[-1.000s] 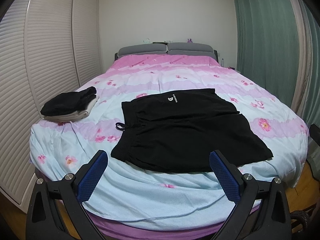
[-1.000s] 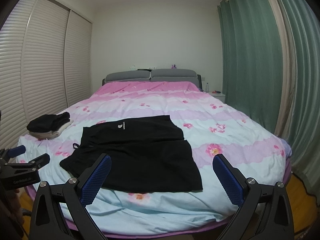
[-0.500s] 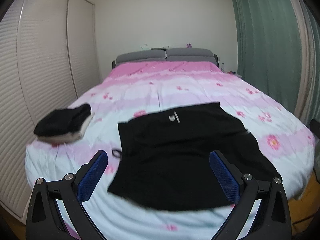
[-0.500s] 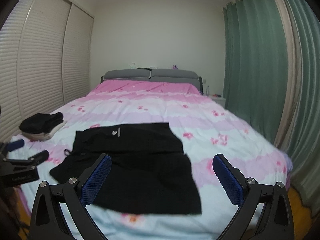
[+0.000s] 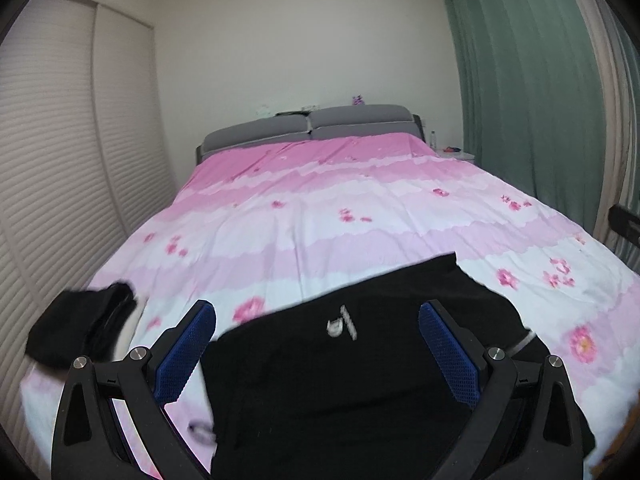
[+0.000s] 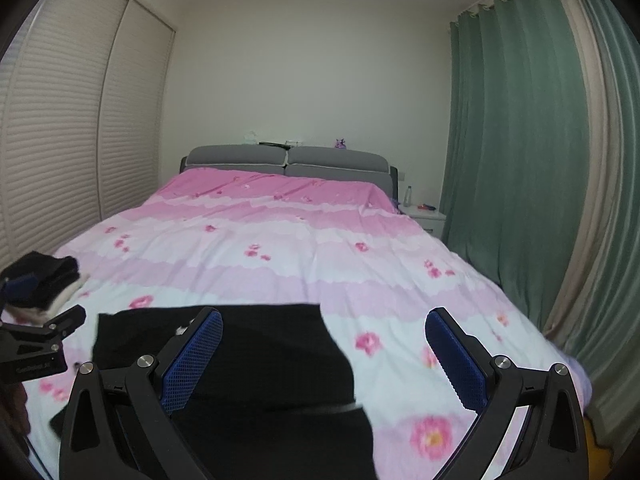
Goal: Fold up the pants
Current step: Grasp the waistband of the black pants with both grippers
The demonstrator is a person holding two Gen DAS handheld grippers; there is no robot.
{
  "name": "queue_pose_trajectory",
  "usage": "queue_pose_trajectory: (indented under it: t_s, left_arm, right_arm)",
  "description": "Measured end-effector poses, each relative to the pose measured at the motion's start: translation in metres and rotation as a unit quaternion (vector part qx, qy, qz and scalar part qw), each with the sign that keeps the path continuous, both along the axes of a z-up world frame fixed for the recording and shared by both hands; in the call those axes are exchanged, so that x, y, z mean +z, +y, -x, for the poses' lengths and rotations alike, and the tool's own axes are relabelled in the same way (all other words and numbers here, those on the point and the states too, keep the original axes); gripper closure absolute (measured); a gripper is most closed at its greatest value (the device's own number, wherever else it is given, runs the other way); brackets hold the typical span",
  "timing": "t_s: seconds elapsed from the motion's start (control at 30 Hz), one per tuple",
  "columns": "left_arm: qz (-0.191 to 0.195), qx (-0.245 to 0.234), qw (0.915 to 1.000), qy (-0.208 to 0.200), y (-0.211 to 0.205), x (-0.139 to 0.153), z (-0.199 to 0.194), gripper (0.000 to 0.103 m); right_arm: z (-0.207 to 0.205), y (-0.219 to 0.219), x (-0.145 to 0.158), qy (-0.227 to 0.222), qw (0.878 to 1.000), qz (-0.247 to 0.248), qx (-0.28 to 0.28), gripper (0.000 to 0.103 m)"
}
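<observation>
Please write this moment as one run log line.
phase: approach | left gripper: open, empty | right gripper: open, empty | black pants: flat on bed, unfolded

Pants (image 5: 360,384) lie flat on bed (image 5: 320,216), near its foot end. Pile of folded clothes (image 5: 80,332) on bed too, left of pants, apart from them. Headboard (image 6: 286,164) at far end behind pants. Curtain (image 6: 516,152) right of bed, wardrobe doors (image 6: 72,128) left. Nightstand (image 6: 424,216) btwn headboard & curtain.
</observation>
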State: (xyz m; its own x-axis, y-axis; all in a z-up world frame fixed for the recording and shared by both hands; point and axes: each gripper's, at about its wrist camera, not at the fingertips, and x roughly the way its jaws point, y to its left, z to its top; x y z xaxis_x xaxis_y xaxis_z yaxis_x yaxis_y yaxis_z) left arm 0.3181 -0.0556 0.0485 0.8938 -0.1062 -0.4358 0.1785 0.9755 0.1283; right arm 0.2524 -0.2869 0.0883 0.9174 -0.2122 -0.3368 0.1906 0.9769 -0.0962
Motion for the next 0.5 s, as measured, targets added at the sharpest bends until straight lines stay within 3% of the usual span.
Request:
queue_pose_trajectory:
  t_s: [0.13,0.23,0.5]
  left_arm:
    - [0.019,-0.013,0.9996,0.017,0.001,-0.024,-0.061,0.0]
    - [0.01,-0.007,0.9991,0.04,0.001,-0.052,-0.103,0.001]
    - [-0.014,-0.063,0.9915,0.113,-0.019,-0.118,-0.199,0.015]
  right_arm:
    - [-0.062,-0.008,-0.016,0.02,1.0,0.007,0.004,0.0]
    - [-0.108,-0.017,-0.041,0.049,0.999,-0.001,0.003,0.0]
    - [-0.222,-0.041,-0.116,0.114,0.993,-0.026,0.003,0.001]
